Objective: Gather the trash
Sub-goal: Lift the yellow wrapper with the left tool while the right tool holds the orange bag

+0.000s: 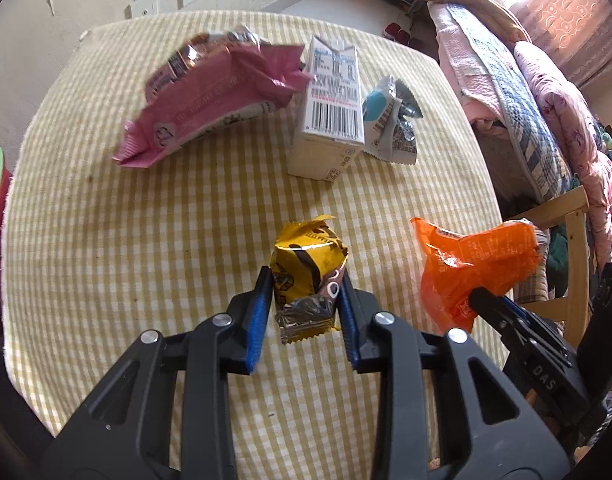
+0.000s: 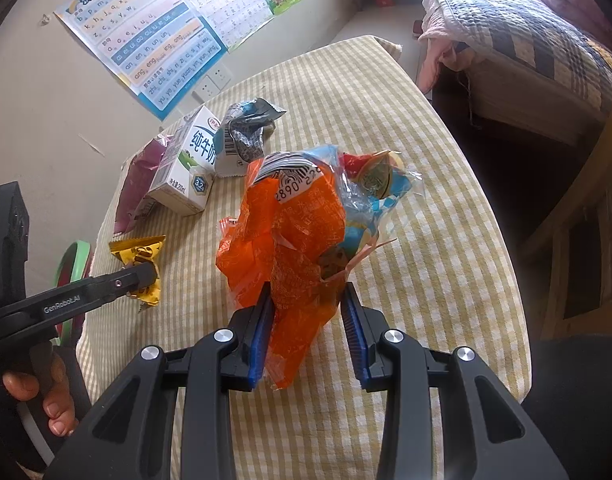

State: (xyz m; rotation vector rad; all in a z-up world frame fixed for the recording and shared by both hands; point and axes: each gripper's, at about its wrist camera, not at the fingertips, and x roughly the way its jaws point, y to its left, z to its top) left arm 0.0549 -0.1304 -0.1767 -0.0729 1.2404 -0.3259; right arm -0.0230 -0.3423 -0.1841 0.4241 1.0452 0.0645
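Observation:
My left gripper is shut on a yellow snack wrapper just above the checked tablecloth; both also show in the right wrist view. My right gripper is shut on an orange wrapper, also seen in the left wrist view, with a clear blue wrapper behind it. On the table lie a pink wrapper, a white milk carton and a grey-blue wrapper.
A bed with quilts stands to the right of the table. A wooden chair is by the table's right edge. A green-rimmed bin sits left of the table. Posters hang on the wall.

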